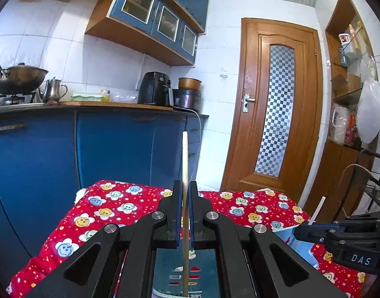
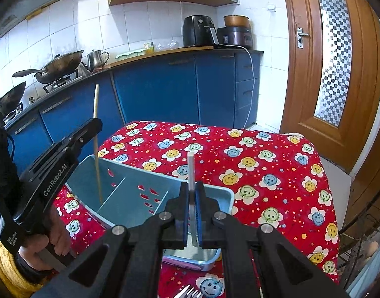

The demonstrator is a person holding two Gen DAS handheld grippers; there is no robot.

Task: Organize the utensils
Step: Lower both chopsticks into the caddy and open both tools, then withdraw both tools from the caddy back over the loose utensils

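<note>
My left gripper is shut on a wooden chopstick held upright, its lower end inside the light blue utensil tray. In the right wrist view the left gripper holds the chopstick over the tray's left compartment. My right gripper is shut on a white utensil handle, upright over the tray's right side. The right gripper also shows in the left wrist view with the white handle sticking up. Thin dividers split the tray.
The tray sits on a table with a red flower-face cloth. Fork tines lie at the near edge. Blue kitchen cabinets with woks, a kettle and an air fryer stand behind. A wooden door is at the right, a wire rack beside it.
</note>
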